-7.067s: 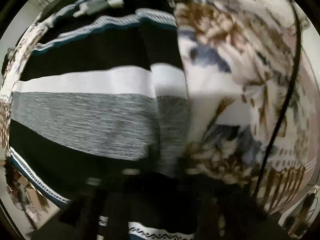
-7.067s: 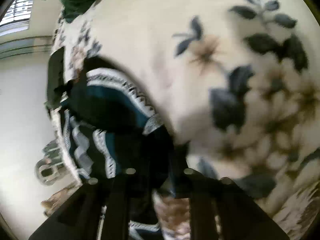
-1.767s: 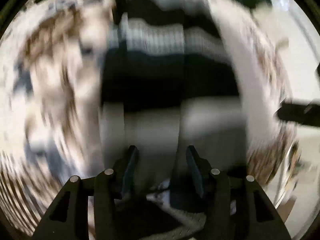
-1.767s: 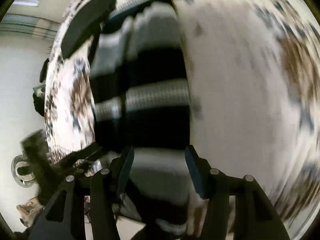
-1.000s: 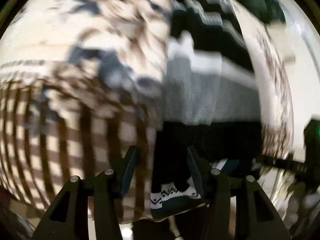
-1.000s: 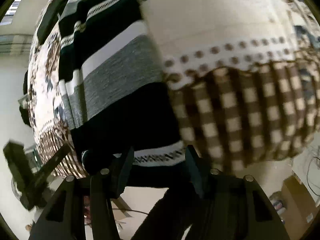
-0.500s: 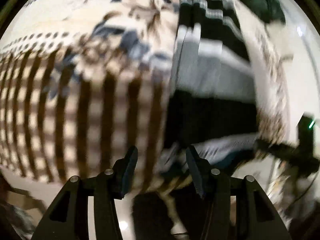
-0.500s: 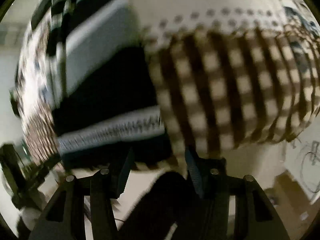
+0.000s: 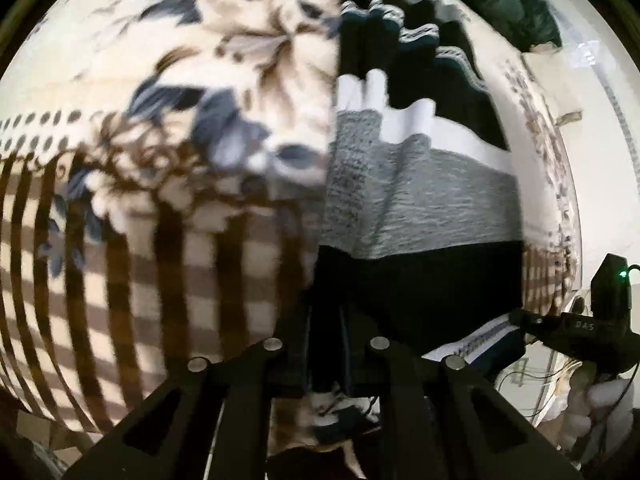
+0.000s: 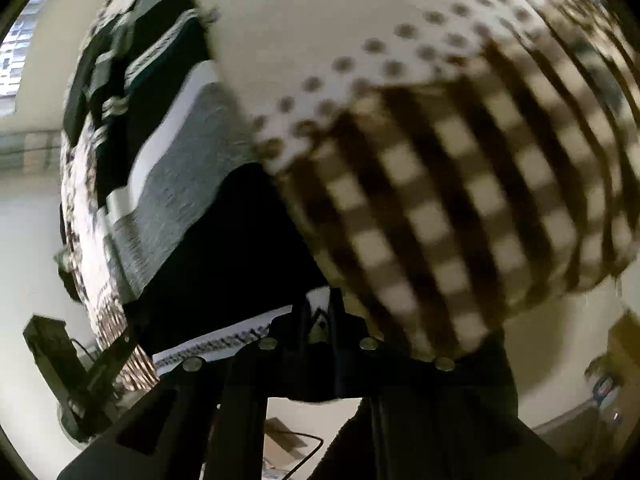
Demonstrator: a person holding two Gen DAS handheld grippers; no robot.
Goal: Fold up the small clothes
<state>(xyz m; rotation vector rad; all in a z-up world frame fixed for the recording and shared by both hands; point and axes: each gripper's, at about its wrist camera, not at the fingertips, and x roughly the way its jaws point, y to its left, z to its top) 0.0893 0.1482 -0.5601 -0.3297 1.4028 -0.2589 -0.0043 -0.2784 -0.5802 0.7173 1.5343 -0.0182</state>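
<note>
A striped knit garment [image 9: 420,208] in black, grey, white and teal lies folded lengthwise on a floral and checked blanket [image 9: 160,120]. My left gripper [image 9: 326,344] is shut on the garment's near hem at its left corner. My right gripper [image 10: 320,320] is shut on the same patterned hem [image 10: 224,344] at its right corner. The garment [image 10: 192,208] stretches away to the upper left in the right wrist view. Each gripper shows at the edge of the other's view.
The blanket's checked border [image 10: 460,208] hangs over the near edge. A dark green cloth [image 9: 516,4] lies at the far end. The other hand-held gripper [image 9: 600,320] is at the right. Pale floor and a cardboard box [image 10: 280,440] show below.
Both grippers have come down to the near hem and shut on it; half a second ago their jaws stood open. The garment now shows ripples near its far stripes.
</note>
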